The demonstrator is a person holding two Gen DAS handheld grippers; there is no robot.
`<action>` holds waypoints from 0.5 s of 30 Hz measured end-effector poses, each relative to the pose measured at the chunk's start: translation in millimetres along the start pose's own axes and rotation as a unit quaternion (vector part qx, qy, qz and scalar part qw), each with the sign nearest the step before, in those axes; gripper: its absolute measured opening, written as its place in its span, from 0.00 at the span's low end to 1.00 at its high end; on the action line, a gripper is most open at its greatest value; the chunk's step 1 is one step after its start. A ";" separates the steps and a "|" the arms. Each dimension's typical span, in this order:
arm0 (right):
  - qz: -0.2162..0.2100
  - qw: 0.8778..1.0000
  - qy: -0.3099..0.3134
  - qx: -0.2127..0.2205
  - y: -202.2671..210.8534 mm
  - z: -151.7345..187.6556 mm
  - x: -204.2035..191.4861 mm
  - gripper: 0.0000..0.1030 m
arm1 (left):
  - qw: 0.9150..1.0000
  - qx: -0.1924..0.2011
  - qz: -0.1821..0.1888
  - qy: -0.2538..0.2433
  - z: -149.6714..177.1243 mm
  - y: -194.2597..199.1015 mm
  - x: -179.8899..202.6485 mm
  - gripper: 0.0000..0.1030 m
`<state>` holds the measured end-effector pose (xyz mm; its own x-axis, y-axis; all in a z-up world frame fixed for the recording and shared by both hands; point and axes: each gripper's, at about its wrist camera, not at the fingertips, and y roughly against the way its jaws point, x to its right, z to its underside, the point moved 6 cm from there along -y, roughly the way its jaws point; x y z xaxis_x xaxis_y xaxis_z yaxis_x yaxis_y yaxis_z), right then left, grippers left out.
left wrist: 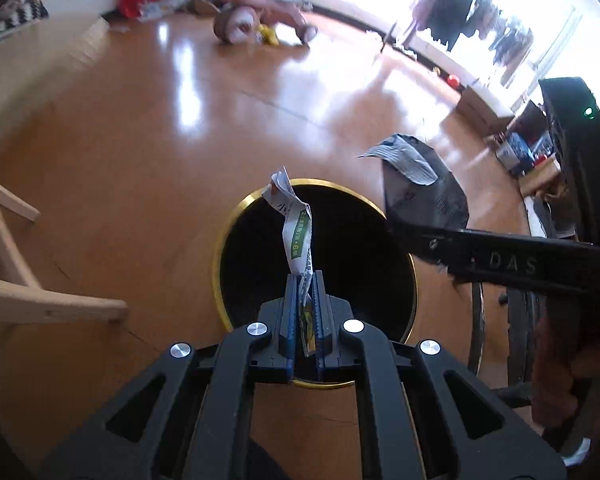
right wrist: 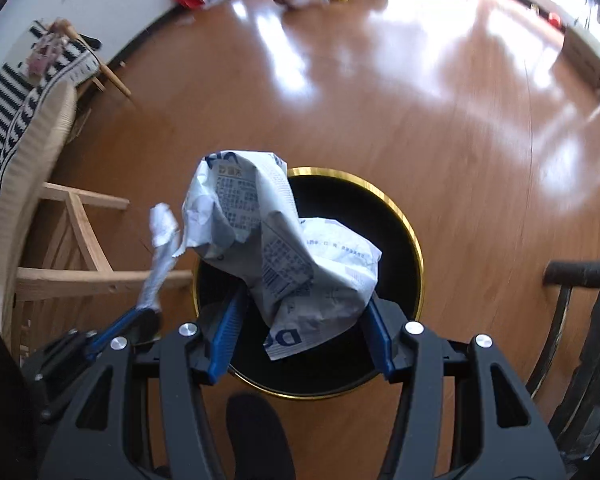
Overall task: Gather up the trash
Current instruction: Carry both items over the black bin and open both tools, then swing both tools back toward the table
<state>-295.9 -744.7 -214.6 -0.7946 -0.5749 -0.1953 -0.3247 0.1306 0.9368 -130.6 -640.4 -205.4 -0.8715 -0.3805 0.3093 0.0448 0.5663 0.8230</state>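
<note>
Both grippers hang over the black bin point(left wrist: 260, 248) with the gold rim. The left gripper point(left wrist: 305, 280) has its fingers clenched on a thin white and green wrapper point(left wrist: 296, 236), which sticks up above the bin's mouth. Only the right wrist view shows the right gripper point(right wrist: 300, 320) grasping a crumpled white printed bag point(right wrist: 284, 240) over the bin; from the left it reads as a dark shape. The bin's inside is too dark to make out. A wooden chair point(right wrist: 80, 240) stands left of the bin.
</note>
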 end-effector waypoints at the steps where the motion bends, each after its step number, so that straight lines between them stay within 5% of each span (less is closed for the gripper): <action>1: 0.001 1.000 -0.003 -0.007 -4.6 3.4 -1.4 0.53 | 1.000 -0.005 0.002 0.000 0.1 -7.9 2.0 0.06; 6: -0.003 1.000 -0.017 -0.013 -10.5 -1.5 -0.4 0.54 | 1.000 -0.014 0.012 0.003 -6.1 -24.6 5.0 0.06; 9: -0.006 1.000 -0.022 -0.011 -9.8 -4.8 3.8 0.63 | 1.000 -0.011 0.017 -0.001 -4.3 -24.5 5.3 0.08; 11: -0.002 1.000 -0.027 -0.007 -10.2 -6.1 0.1 0.82 | 1.000 -0.010 0.014 -0.001 -5.9 -25.1 7.1 0.26; 13: 0.002 1.000 -0.031 0.003 -5.3 -9.9 -1.4 0.83 | 1.000 0.003 0.013 0.004 -3.3 -20.3 3.9 0.69; 15: -0.002 0.999 -0.035 0.017 7.4 -13.0 -7.6 0.83 | 1.000 0.021 0.012 0.011 -4.6 -5.4 -1.2 0.72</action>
<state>-285.6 -749.9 -202.4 -0.8267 -0.5180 -0.2196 -0.3439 0.1563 0.9259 -127.6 -646.4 -208.0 -0.8592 -0.3824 0.3399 0.0451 0.6052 0.7948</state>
